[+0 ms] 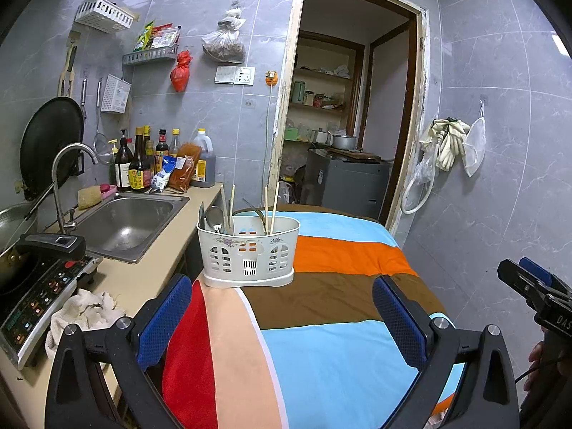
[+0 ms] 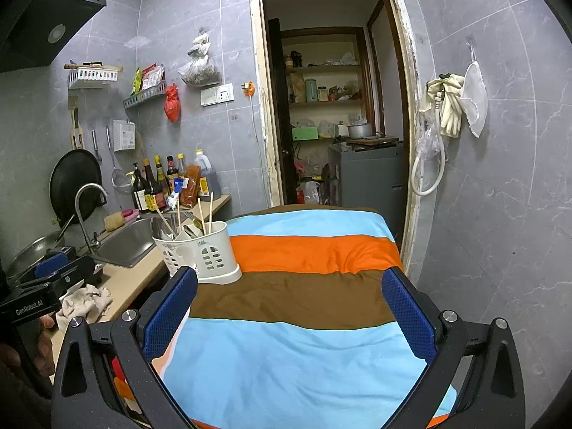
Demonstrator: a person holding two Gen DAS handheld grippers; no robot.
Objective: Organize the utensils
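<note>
A white plastic utensil holder (image 1: 248, 252) stands at the left edge of a striped cloth-covered table (image 1: 339, 339). Wooden chopsticks (image 1: 270, 207) and metal spoons (image 1: 213, 218) stand upright in it. It also shows in the right wrist view (image 2: 202, 250) with chopsticks (image 2: 205, 212) sticking out. My left gripper (image 1: 282, 307) is open and empty, a short way in front of the holder. My right gripper (image 2: 289, 307) is open and empty over the cloth, with the holder just beyond its left finger (image 2: 171, 307).
A counter (image 1: 143, 279) left of the table carries a steel sink (image 1: 125, 225) with a faucet (image 1: 68, 164), sauce bottles (image 1: 143, 164), an induction cooker (image 1: 39, 296) and a crumpled rag (image 1: 85, 311). An open doorway (image 1: 343, 107) lies beyond the table. The right gripper shows at the left view's edge (image 1: 532, 286).
</note>
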